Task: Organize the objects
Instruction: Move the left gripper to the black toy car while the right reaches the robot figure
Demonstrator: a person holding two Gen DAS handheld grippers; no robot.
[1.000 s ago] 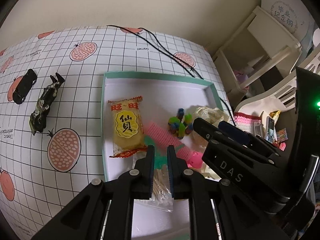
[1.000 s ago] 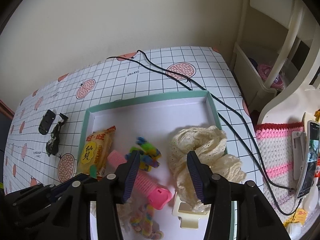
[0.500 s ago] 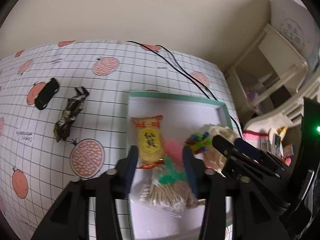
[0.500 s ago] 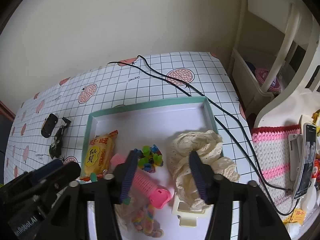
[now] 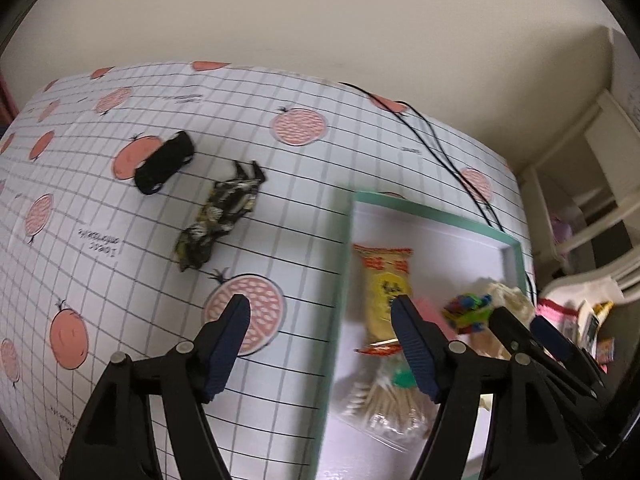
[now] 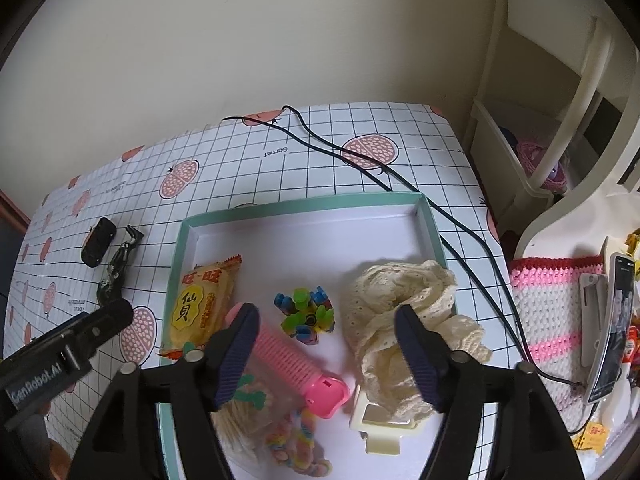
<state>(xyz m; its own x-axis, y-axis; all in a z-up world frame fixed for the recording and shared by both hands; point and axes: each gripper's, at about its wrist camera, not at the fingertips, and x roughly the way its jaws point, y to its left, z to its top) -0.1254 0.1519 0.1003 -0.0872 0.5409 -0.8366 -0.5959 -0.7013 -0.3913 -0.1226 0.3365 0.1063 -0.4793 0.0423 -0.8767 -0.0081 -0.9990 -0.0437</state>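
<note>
My left gripper [image 5: 320,322] has swung away from the teal-rimmed tray [image 5: 343,280] toward the open tablecloth. A second ago its fingers were nearly together over the bag of cotton swabs [image 5: 384,400]; now they are spread wide and empty, so I judge that bag delivered and the next pickup started.

2 things are still outside the tray: a crumpled dark foil wrapper [image 5: 218,216] and, just beyond it, a small black toy car [image 5: 164,162], both well apart from my fingertips.

My right gripper [image 6: 326,330] has barely shifted. It hovers over the tray, parted and holding nothing, above the pink hair roller [image 6: 288,360] and cream lace fabric [image 6: 400,312]. The rice cracker packet [image 6: 202,306] lies by the tray's left wall.
</note>
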